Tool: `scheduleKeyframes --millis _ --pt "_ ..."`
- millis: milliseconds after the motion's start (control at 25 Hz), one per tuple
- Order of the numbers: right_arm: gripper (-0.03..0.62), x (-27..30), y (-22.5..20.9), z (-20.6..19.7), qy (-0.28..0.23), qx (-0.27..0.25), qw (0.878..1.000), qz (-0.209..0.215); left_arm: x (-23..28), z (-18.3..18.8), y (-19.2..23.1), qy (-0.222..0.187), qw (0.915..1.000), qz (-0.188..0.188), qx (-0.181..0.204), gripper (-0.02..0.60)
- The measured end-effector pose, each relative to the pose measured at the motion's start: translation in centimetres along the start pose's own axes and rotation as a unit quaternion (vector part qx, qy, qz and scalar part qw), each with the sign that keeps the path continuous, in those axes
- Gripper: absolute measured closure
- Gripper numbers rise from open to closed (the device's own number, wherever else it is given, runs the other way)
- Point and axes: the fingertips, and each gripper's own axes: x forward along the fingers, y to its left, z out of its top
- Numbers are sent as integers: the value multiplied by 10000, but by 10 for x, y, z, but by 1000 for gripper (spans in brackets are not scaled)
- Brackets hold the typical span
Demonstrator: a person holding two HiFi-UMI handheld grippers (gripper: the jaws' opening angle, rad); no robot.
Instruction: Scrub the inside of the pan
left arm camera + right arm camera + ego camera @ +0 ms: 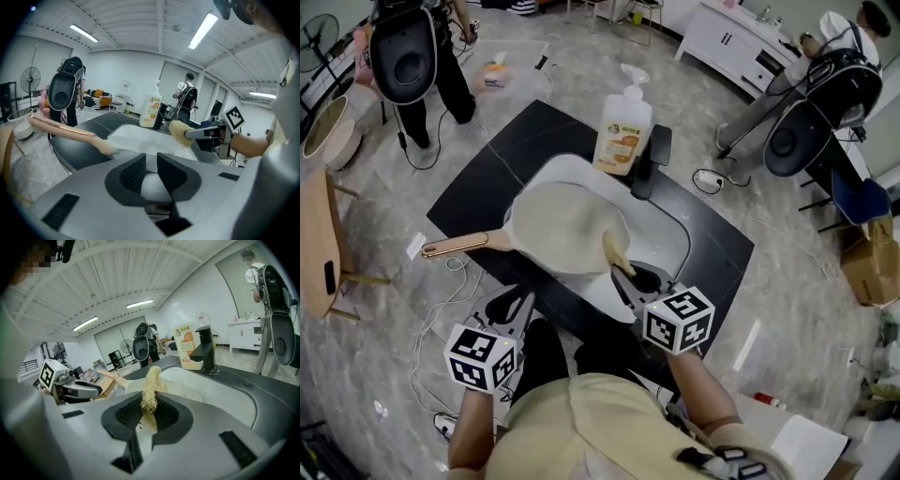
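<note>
A pale pan [567,225] with a wooden handle [455,246] lies across the white sink [667,236], its handle pointing left. My right gripper [628,278] is shut on a straw-coloured fibre scrubber [614,251], which stands upright at the pan's near right rim. In the right gripper view the scrubber [151,390] sticks up from between the pads of that gripper [149,413]. My left gripper [517,305] hovers over the counter's front edge, near the pan's handle [65,132] but apart from it. The left gripper [151,161] is open with nothing between its fingers.
A soap bottle [623,131] and a black faucet [649,159] stand behind the sink on the black counter [483,183]. People with equipment stand at the back left [412,56] and back right [834,84]. A wooden chair [323,244] sits to the left, and cables lie on the floor.
</note>
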Motion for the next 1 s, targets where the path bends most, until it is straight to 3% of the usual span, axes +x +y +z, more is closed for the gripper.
scheduleKeyframes --millis 240,360,440,680,1000 --pt "540 43 -12 14 221 226 9986 -435 27 19 32 435 9957 -577 582 517" --pt "540 62 -20 15 448 308 9958 -738 42 20 31 628 9891 -1115 730 511" --pt "540 81 -23 20 538 329 9947 -816 49 24 37 716 9858 -1262 846 503" --pt "540 121 -40 21 873 409 9891 -1112 66 28 49 809 9822 -1479 826 465" --pt "540 166 -64 17 1265 411 9881 -773 83 27 54 930 9854 -1209 760 453"
